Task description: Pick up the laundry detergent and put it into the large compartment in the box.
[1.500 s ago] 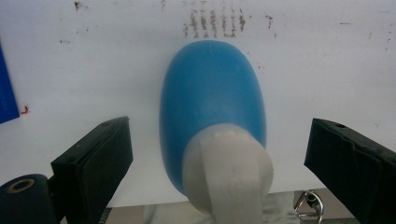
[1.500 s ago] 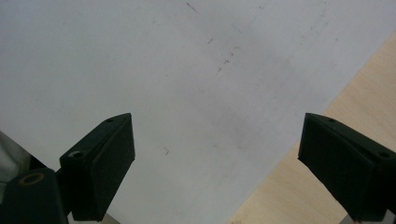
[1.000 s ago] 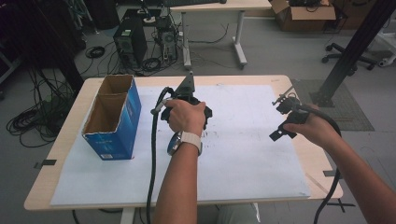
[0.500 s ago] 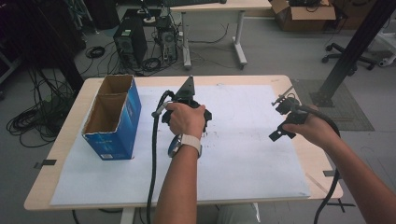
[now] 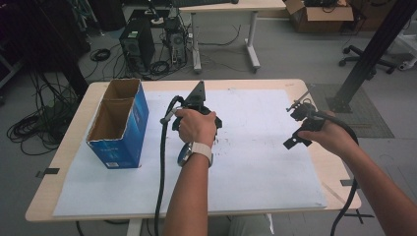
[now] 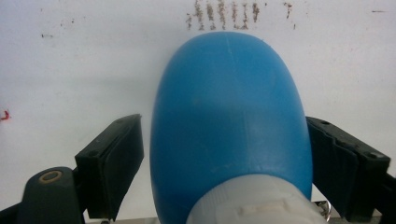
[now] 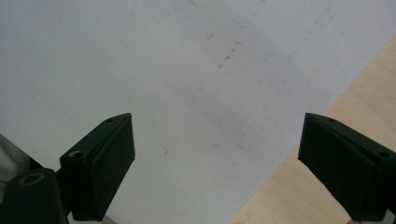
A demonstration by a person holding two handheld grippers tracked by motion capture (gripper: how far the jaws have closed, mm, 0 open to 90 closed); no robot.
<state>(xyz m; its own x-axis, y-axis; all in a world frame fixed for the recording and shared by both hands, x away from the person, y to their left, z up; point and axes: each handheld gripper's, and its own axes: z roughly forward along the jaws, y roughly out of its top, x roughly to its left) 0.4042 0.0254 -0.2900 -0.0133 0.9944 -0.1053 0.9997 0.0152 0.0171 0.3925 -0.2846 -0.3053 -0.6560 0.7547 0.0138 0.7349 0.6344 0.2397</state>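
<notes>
1. At the left of the bench (image 5: 64,162) stands an open blue cardboard box (image 5: 118,125), upright with its mouth up and a divider across the inside. Both compartments look empty from above. It sits on the white paper sheet (image 5: 255,167) that covers most of the top, likely there as a receptacle.

2. Just right of the box, mid-bench, the left tongs (image 6: 224,154) point down at the sheet, with the person's left hand (image 5: 195,126) wrapped over the body and a watch on the wrist. The cable (image 5: 162,162) trails back toward the near edge.

3. In the left gripper view a blue rounded bottle (image 6: 231,107) with a white neck at the near end lies between the jaws on the sheet. The jaws have just been closing around it. The right pad (image 6: 334,165) sits at the bottle's flank, while the left pad (image 6: 122,156) is just apart from it, so the grip does not look complete yet. Straddling the widest part gives the pads a square hold.

4. At the right, the right tongs (image 7: 215,163) hang over the sheet's right edge with jaws wide apart and nothing between them, well away from the bottle. The right hand (image 5: 328,137) seems to hold them there in waiting, out of the left hand's way.
</notes>
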